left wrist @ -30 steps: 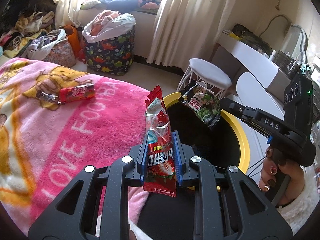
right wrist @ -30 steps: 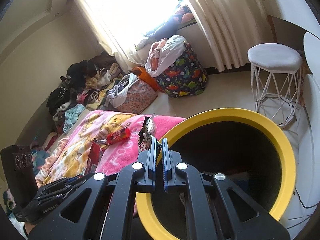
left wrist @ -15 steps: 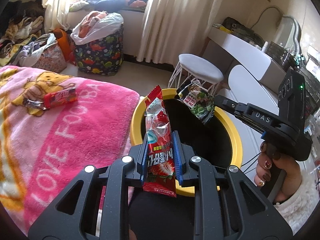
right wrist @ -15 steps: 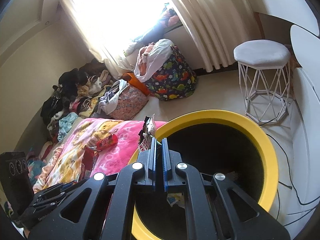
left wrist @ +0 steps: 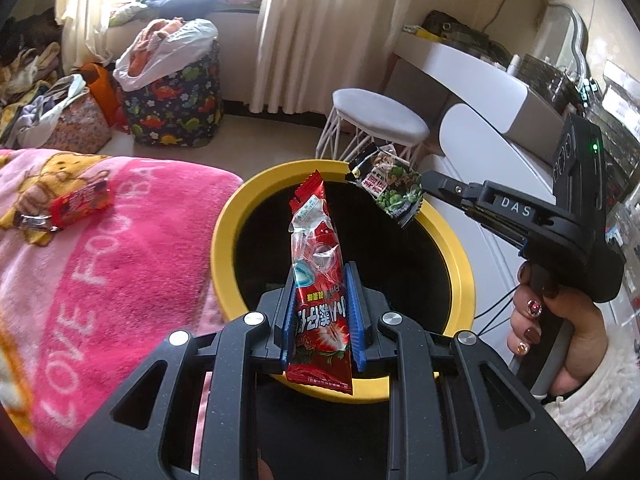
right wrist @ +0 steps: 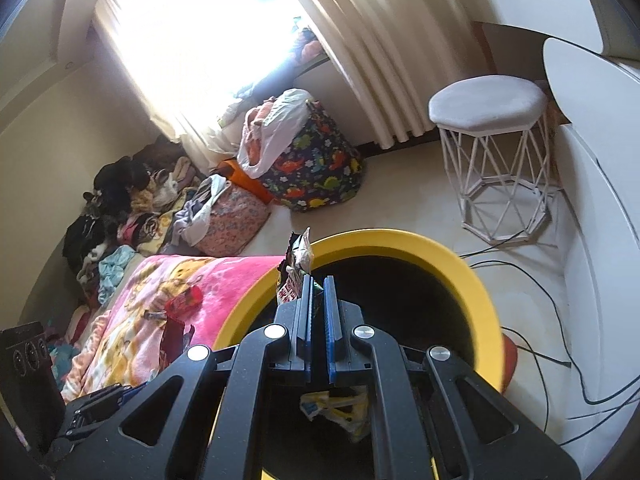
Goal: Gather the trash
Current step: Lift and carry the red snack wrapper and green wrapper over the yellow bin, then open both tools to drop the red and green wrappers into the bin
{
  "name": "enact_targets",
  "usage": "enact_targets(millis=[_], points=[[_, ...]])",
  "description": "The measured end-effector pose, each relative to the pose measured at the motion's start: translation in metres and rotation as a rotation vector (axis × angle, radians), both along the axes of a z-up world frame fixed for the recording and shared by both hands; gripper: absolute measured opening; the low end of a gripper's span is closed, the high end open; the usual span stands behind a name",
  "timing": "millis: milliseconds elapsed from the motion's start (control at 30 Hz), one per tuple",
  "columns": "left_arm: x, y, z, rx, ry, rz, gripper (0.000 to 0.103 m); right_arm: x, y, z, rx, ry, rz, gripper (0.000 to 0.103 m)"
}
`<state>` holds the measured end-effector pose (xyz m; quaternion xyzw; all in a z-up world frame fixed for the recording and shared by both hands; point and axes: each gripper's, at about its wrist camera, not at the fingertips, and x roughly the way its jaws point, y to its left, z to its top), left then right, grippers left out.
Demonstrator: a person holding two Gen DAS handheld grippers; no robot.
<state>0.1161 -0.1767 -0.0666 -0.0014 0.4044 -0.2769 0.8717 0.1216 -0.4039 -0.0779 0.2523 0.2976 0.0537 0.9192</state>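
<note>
Nearby, pink blanket (left wrist: 120, 248), yellow-rimmed bin (left wrist: 460, 264), white stool (right wrist: 488, 104)

White letters "DAS" stand on the black body of the right gripper (left wrist: 424, 184) at the right of the left wrist view. On the pink blanket (left wrist: 120, 248) at lower left, white letters read "LOVE FOO", running toward the upper right, with "BA" further along. The red wrapper (left wrist: 320, 272) at centre and the green packet (left wrist: 394, 194) bear East Asian print too small to read.
</note>
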Motion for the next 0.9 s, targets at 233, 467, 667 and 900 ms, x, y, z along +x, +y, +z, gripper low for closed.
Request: enact_targets(millis=[233, 467, 667, 900], points=[[0.005, -0.014, -0.010, 0.017, 0.019, -0.033, 0.016, 0.000, -0.011, -0.006, -0.007, 0.027, -0.039, 0.005], [0.010, -0.022, -0.021, 0.028, 0.050, -0.047, 0.016, 0.003, -0.018, -0.017, -0.013, 0.070, -0.060, 0.005], [0.017, -0.030, -0.032, 0.041, 0.081, -0.058, 0.016, 0.007, -0.020, -0.023, -0.028, 0.100, -0.067, 0.005], [0.028, -0.040, -0.044, 0.066, 0.106, -0.072, 0.016, 0.013, -0.016, -0.030, -0.061, 0.141, -0.059, 0.005]])
